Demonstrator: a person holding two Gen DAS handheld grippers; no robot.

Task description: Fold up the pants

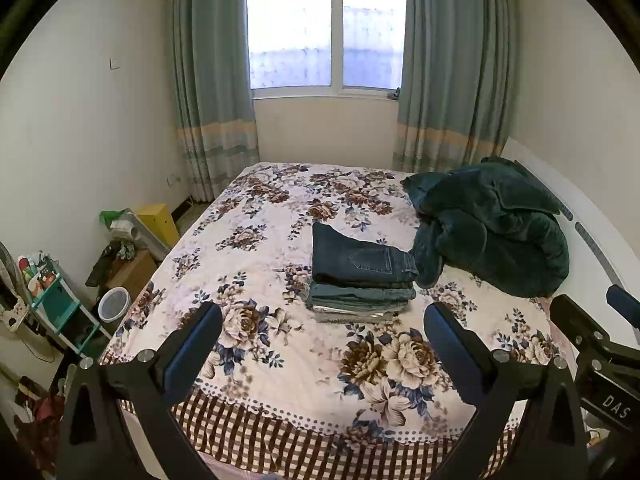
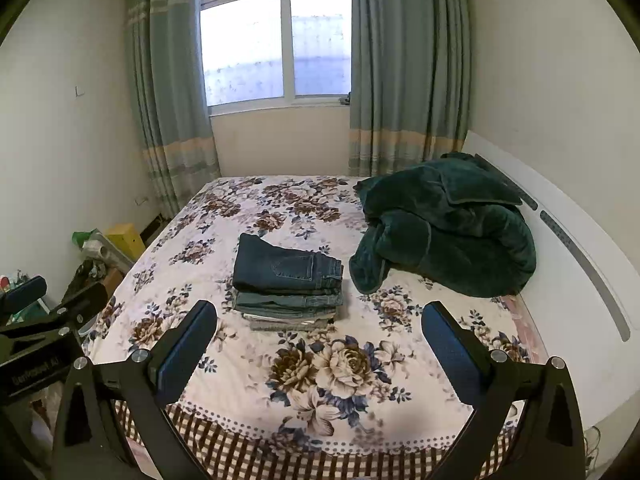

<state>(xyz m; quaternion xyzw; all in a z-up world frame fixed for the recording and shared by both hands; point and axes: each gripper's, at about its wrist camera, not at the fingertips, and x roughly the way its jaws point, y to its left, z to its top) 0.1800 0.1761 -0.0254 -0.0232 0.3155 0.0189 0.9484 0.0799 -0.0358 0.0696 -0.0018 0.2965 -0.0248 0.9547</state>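
daylight from window (image 1: pixel 326 36) | glare on panes | sharp | fisheye-bent edges

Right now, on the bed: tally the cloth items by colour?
Dark blue folded jeans, top of stack: 1
Grey-green folded pants, under them: 1
Pale folded layers at the stack's bottom: count unclear
Dark green blanket, crumpled: 1
Total: 3 countable

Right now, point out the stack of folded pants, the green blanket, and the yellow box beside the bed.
stack of folded pants (image 1: pixel 362 276): left wrist view, on the top dark jeans by the back pocket.
green blanket (image 2: pixel 452 228): right wrist view, on the middle of the crumpled heap.
yellow box (image 1: pixel 158 222): left wrist view, on its front face.
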